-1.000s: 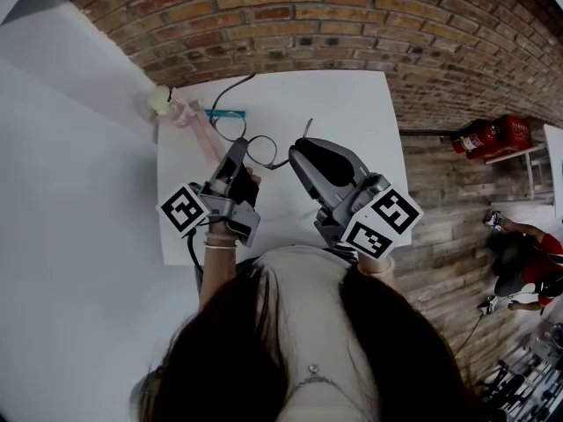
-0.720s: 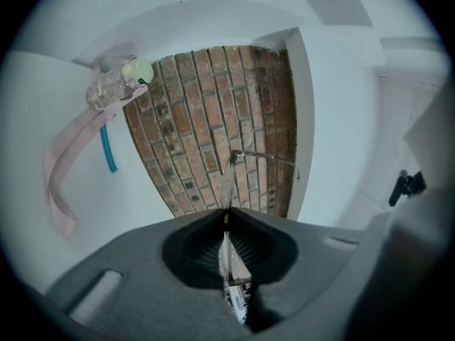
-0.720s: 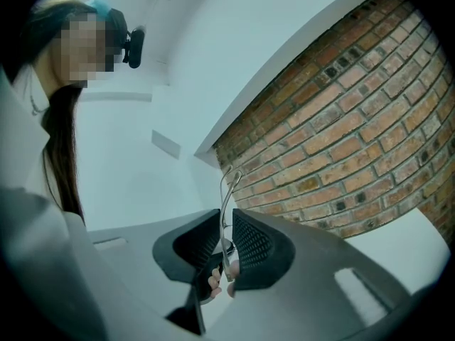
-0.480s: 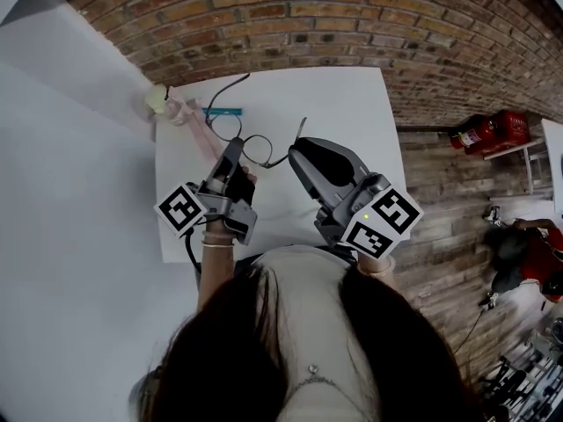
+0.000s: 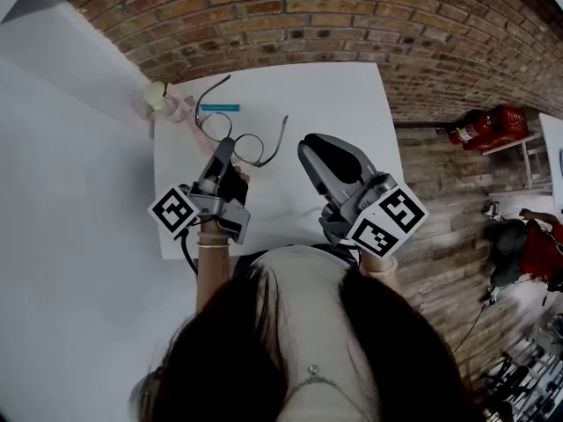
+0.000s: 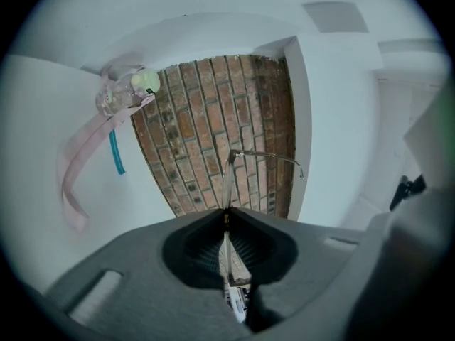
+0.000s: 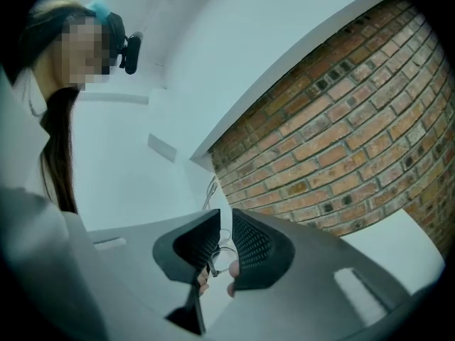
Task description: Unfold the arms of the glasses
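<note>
The thin wire-rimmed glasses [image 5: 249, 148] hang just above the white table [image 5: 352, 95], both arms swung out from the front. My left gripper [image 5: 224, 150] is shut on the frame beside the left lens. In the left gripper view the rim runs edge-on between the closed jaws of my left gripper [image 6: 226, 215], and one arm of the glasses [image 6: 263, 156] sticks out ahead. My right gripper [image 5: 312, 148] hovers to the right of the glasses, apart from them. Its jaws stand a little apart and hold nothing; through the gap of my right gripper [image 7: 224, 215] a lens of the glasses [image 7: 222, 260] shows.
A pink strap with a clear and yellow piece [image 5: 163, 99] lies at the table's far left corner, with a teal stick [image 5: 220, 109] beside it. A brick wall [image 5: 352, 25] runs behind the table. On the wooden floor to the right are a red extinguisher [image 5: 479, 130] and a person [image 5: 528, 244].
My left gripper carried the glasses up and to the left. The right arm of the glasses swung out and now stands clear of my right gripper, which stayed about where it was.
</note>
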